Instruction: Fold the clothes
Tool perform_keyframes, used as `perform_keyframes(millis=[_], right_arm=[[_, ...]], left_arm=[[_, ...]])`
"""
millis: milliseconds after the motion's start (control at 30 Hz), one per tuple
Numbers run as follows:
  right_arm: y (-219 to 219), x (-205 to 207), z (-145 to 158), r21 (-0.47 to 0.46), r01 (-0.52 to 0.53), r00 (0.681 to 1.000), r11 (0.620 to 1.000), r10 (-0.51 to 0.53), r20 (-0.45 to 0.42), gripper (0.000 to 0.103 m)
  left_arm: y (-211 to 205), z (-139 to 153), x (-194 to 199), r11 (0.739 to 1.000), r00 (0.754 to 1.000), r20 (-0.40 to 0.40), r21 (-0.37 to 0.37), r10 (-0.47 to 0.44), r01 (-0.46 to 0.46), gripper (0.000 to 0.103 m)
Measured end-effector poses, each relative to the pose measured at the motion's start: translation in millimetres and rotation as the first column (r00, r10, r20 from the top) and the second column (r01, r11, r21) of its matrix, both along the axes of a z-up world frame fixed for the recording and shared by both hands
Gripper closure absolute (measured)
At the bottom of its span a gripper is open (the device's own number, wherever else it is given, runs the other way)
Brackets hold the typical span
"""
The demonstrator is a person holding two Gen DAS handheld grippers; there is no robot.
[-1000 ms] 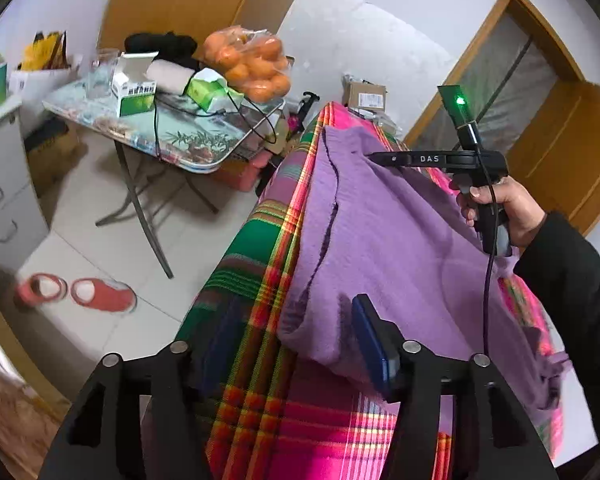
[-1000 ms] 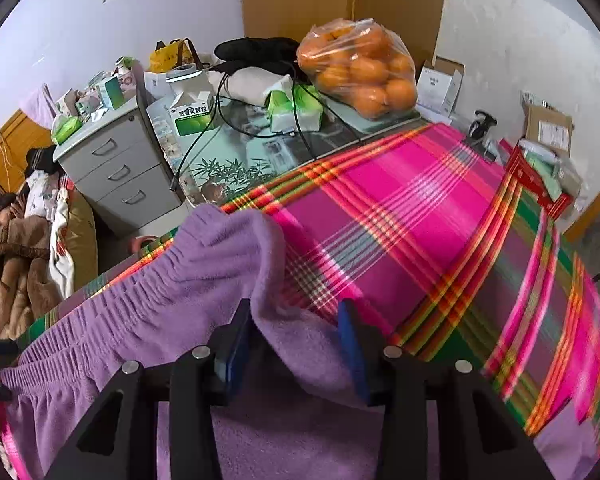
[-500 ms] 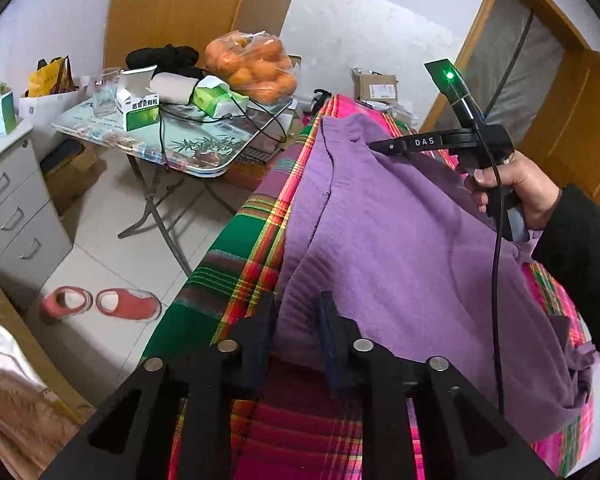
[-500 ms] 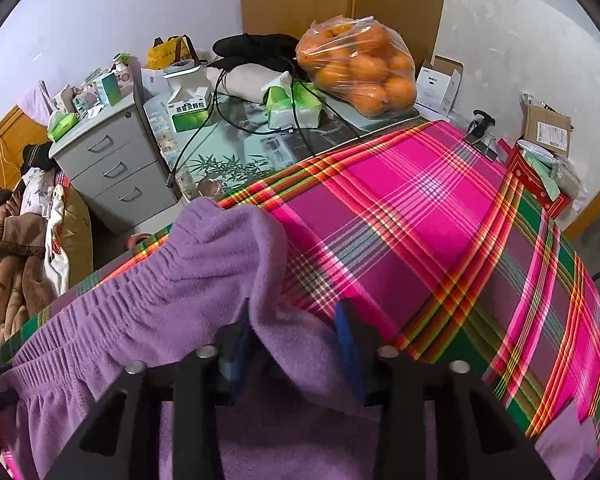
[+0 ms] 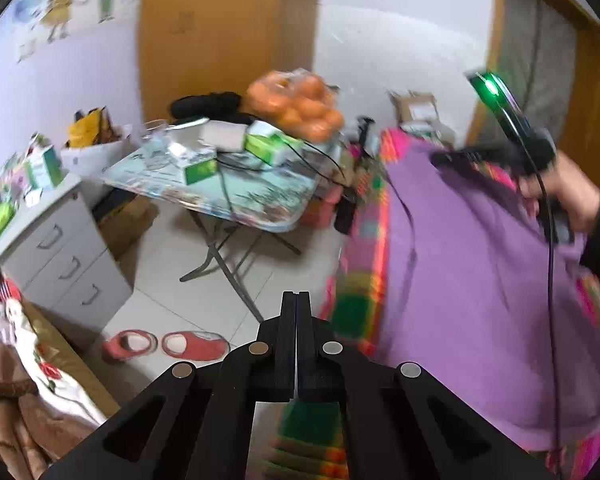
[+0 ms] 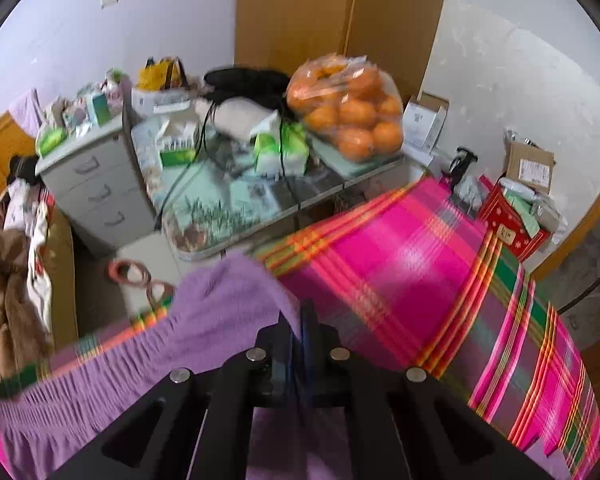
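A purple knit garment (image 5: 468,280) lies on a pink and green plaid cloth (image 6: 420,264). My left gripper (image 5: 296,308) is shut with nothing visible between its fingers; it is beside the garment's left edge, over the floor. My right gripper (image 6: 300,320) is shut on the garment's ribbed hem (image 6: 220,308) and lifts it off the cloth. The right gripper also shows in the left wrist view (image 5: 452,158), held by a hand over the garment's far end. Both views are blurred by motion.
A folding table (image 5: 204,196) with a bag of oranges (image 6: 348,112), boxes and cables stands to the left. A grey drawer unit (image 5: 56,256) and red slippers (image 5: 164,346) are on the floor side. Boxes (image 6: 516,216) sit at the cloth's far end.
My left gripper has closed fully and swung left off the garment. My right gripper has closed on the hem and raised it. Both views have shifted and blurred.
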State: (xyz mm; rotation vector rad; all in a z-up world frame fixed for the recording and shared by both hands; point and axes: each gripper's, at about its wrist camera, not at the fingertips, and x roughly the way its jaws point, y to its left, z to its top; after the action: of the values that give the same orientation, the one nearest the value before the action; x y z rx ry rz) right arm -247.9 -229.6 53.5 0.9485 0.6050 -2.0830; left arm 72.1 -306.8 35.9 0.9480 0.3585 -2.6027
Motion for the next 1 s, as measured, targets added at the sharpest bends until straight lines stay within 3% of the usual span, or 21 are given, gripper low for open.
perform_keyframes(millis=[33, 100, 167, 233, 333, 433, 533, 633, 767, 800, 833, 867, 900, 933, 1000], right_arm=[[-3.7, -1.8, 1.6, -0.008, 0.001, 1.0, 1.0, -0.001, 0.0, 0.099], [-8.4, -3.8, -2.4, 0.003, 0.007, 1.0, 1.0, -0.007, -0.001, 0.099], [-12.1, -6.3, -17.8, 0.06, 0.009, 1.0, 0.998, -0.011, 0.021, 0.099], [-10.0, -6.7, -29.9, 0.098, 0.001, 1.0, 0.995, -0.004, 0.029, 0.093], [2.9, -4.3, -23.9, 0.027, -0.033, 0.998, 0.999, 0.031, 0.063, 0.08], [6.8, 3.4, -13.4, -0.012, -0.094, 0.994, 0.995, 0.095, 0.052, 0.066], [-1.4, 9.1, -12.1, -0.009, -0.151, 0.988, 0.988, 0.152, 0.037, 0.062], [-13.5, 8.3, -18.5, 0.001, -0.191, 0.981, 0.982, 0.191, 0.03, 0.06], [-22.2, -4.8, -32.4, 0.032, -0.193, 0.979, 0.981, 0.19, 0.074, 0.056], [-23.0, -7.8, -36.4, 0.035, -0.191, 0.978, 0.981, 0.187, 0.095, 0.056], [-23.8, -10.8, -40.4, 0.037, -0.188, 0.976, 0.981, 0.183, 0.116, 0.056], [-22.9, -11.6, -40.7, 0.023, -0.194, 0.973, 0.981, 0.189, 0.136, 0.058], [-21.8, -12.2, -40.6, 0.008, -0.199, 0.968, 0.98, 0.195, 0.156, 0.07], [-22.3, -11.5, -40.0, 0.009, -0.199, 0.968, 0.98, 0.195, 0.156, 0.093], [-24.7, -7.0, -35.0, 0.021, -0.196, 0.975, 0.98, 0.193, 0.112, 0.093]], left_arm=[[-5.6, 1.5, 1.1, 1.0, 1.0, -0.004, 0.019, -0.007, 0.007, 0.103], [-11.6, -2.3, 5.7, 0.99, 0.999, -0.034, 0.134, -0.038, 0.042, 0.103], [-7.7, -9.5, 5.6, 0.976, 0.997, -0.029, 0.204, -0.068, 0.072, 0.101], [2.3, -15.0, 5.5, 0.965, 0.995, -0.033, 0.241, -0.095, 0.1, 0.083], [19.8, -21.4, 7.1, 0.944, 0.99, -0.051, 0.298, -0.132, 0.141, 0.06], [36.2, -22.7, 10.8, 0.927, 0.987, -0.074, 0.339, -0.144, 0.161, 0.051], [42.7, -27.5, 10.9, 0.916, 0.99, -0.069, 0.378, -0.119, 0.136, 0.047], [39.4, -40.5, 9.7, 0.886, 0.997, -0.049, 0.457, -0.064, 0.079, 0.046], [39.7, -36.4, 8.4, 0.865, 0.998, -0.06, 0.499, -0.029, 0.055, 0.047], [40.3, -35.7, 6.6, 0.863, 0.998, -0.062, 0.502, -0.029, 0.056, 0.055], [40.9, -37.7, 3.6, 0.858, 0.998, -0.057, 0.511, -0.036, 0.06, 0.081], [41.5, -40.3, 0.4, 0.851, 0.998, -0.05, 0.521, -0.046, 0.066, 0.086], [42.1, -42.1, -0.9, 0.848, 0.998, -0.047, 0.526, -0.047, 0.065, 0.092], [42.5, -40.5, -0.8, 0.858, 0.998, -0.05, 0.51, -0.044, 0.063, 0.094], [41.0, -34.6, -0.6, 0.883, 0.998, -0.059, 0.467, -0.03, 0.054, 0.094]])
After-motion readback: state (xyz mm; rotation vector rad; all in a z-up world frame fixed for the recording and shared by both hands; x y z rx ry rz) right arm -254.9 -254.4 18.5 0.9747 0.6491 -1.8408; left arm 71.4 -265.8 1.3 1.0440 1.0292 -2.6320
